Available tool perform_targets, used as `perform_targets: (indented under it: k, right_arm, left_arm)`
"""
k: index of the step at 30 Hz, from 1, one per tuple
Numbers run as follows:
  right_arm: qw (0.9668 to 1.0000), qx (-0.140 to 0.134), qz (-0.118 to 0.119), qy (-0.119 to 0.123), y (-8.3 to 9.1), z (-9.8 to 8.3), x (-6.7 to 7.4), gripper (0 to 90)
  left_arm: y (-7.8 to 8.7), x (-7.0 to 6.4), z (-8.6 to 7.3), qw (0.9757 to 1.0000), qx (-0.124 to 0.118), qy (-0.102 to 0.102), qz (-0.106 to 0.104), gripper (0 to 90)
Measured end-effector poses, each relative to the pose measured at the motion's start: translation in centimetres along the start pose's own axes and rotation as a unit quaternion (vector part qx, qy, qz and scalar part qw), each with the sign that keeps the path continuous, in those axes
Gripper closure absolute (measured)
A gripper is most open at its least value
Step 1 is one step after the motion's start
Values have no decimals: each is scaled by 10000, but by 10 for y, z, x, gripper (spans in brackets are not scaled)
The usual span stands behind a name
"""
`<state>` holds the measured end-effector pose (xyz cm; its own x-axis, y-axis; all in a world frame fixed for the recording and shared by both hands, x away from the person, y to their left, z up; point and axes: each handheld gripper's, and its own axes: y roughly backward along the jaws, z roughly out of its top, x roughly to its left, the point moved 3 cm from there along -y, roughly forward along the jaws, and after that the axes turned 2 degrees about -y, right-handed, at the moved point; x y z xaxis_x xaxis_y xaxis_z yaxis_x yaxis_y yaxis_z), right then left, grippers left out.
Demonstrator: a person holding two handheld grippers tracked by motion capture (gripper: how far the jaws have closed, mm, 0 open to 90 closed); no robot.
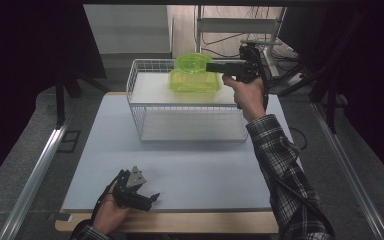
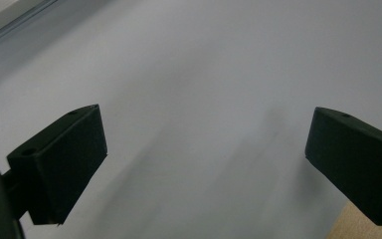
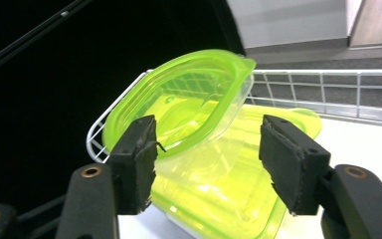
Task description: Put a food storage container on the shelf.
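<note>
A green lid (image 3: pixel 179 107) leans tilted against the far rim of the white wire basket (image 1: pixel 145 107), its lower edge resting on a green container (image 1: pixel 195 82) that sits on the basket's upper shelf. The right gripper (image 3: pixel 206 164) points at them with its jaws parted on either side of the lid, the pads not pressing on it. The basket stands on the pale bench (image 1: pixel 205 170). Near the bench's front edge the left gripper (image 2: pixel 204 164) rests in the person's hand, jaws wide apart and holding nothing.
</note>
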<state>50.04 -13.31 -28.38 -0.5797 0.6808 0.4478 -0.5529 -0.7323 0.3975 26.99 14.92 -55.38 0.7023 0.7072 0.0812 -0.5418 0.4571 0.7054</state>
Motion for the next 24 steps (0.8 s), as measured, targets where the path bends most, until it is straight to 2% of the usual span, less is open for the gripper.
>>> perform_targets:
  k: [6,11,19,23,24]
  right_arm:
    - [9998,29,131,146,9,-6,3,356]
    - [9991,162,180,342,15,-17,5,313]
    - [9973,246,236,645,27,-39,8,260]
    - [9963,293,270,763,32,-54,8,230]
    - [9961,320,326,753,34,-63,7,214]
  left_arm:
    - [0,0,0,10000,21,-8,-1,26]
    - [0,0,0,10000,35,-27,6,26]
    - [0,0,0,10000,14,-3,10,25]
    - [1,1,0,10000,1,17,2,25]
    - [1,1,0,10000,-4,16,3,24]
